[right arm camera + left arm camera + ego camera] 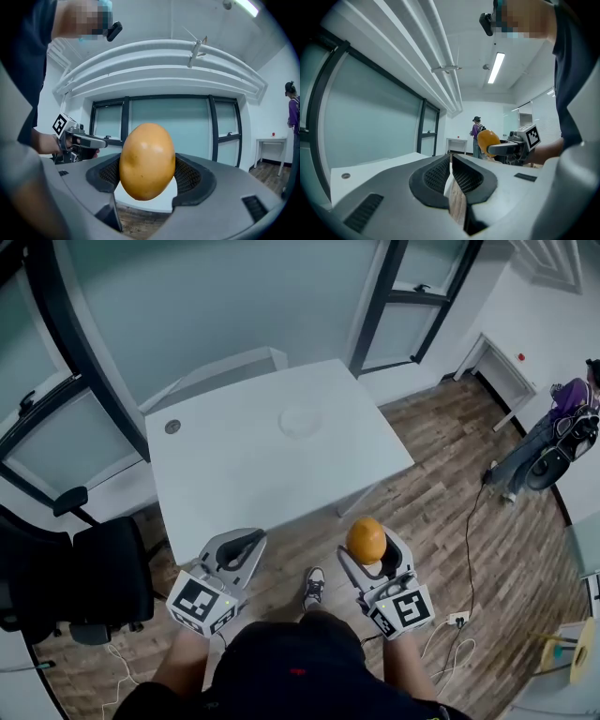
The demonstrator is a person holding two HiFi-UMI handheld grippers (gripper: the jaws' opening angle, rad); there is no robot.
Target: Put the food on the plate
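An orange fruit (pixel 367 540) sits between the jaws of my right gripper (pixel 368 547), which is shut on it and held in the air above the wooden floor, short of the table's near edge. In the right gripper view the orange fruit (pixel 147 161) fills the gap between the black pads. A pale round plate (pixel 300 420) lies toward the far side of the white table (pixel 234 474). My left gripper (pixel 246 542) hangs level with the right one, its jaws pressed together around nothing. From the left gripper view, the left gripper (pixel 451 161) looks across at the orange fruit (pixel 487 140).
A black office chair (pixel 84 568) stands left of the table. A person (pixel 562 427) stands far right beside a small white desk (pixel 506 371). A cable and power strip (pixel 457 619) lie on the wooden floor. A round grommet (pixel 172 427) sits in the table's left part.
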